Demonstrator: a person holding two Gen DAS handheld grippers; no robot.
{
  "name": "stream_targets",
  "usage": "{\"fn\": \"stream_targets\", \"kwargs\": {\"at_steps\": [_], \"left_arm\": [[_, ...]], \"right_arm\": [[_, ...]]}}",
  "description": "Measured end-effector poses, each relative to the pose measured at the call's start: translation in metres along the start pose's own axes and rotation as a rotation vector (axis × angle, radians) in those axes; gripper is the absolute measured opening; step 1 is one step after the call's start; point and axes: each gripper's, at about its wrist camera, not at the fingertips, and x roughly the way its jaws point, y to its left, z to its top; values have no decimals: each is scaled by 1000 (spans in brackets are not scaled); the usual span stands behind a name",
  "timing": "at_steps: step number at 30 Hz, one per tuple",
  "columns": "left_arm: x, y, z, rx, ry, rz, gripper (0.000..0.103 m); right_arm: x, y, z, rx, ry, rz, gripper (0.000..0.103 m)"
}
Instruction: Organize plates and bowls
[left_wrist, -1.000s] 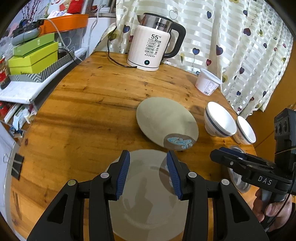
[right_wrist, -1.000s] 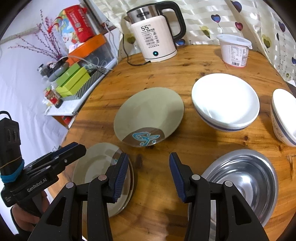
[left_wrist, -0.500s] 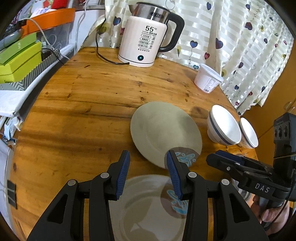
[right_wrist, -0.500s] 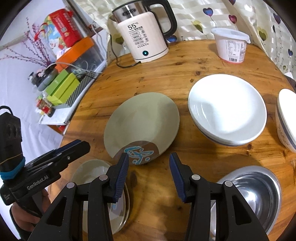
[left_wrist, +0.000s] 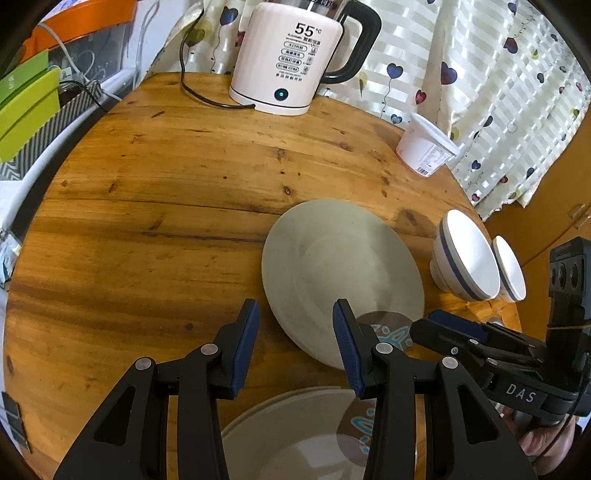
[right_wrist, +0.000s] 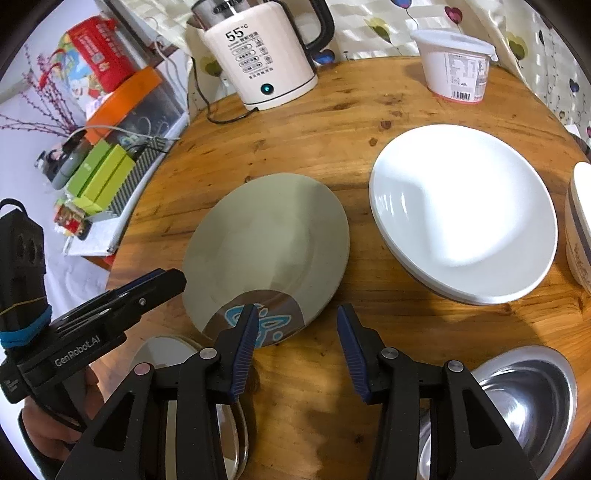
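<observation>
Comparing with the frames a second ago: the round wooden table (left_wrist: 155, 206) now shows more of its far side, and the lone grey-green ceramic plate with a brown and blue patch (left_wrist: 340, 277) sits closer in both wrist views. Both tools have advanced toward it. Left gripper (left_wrist: 295, 343): jaws spread, nothing held, straddling the plate's near-left rim without visible contact. Right gripper (right_wrist: 295, 349): jaws spread, empty, left finger over the patterned patch. Judgement: this plate is the next pick, likely bound for the matching stack of grey-green plates (left_wrist: 295, 435) near the table edge.

Obscured: stack cut off by frame bottom and gripper bodies, count unclear. Steel bowl (right_wrist: 532, 402) partly hidden behind the right finger. White blue-banded bowl (left_wrist: 465, 266) overlaps a smaller white bowl (left_wrist: 509, 269); contact unclear.
</observation>
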Motion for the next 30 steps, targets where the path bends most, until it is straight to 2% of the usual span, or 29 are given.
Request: {"fn": "stream_targets", "kwargs": {"at_steps": [8, 19, 21, 30], "left_arm": [[18, 3, 7, 8, 38, -6, 43], [27, 4, 11, 29, 36, 5, 43], [29, 4, 12, 31, 35, 7, 38], [30, 5, 13, 35, 32, 12, 31]], "right_arm": [[11, 0, 6, 10, 21, -18, 40], [20, -2, 13, 21, 31, -35, 35], [21, -2, 14, 23, 29, -38, 34], [23, -3, 16, 20, 22, -40, 32]]}}
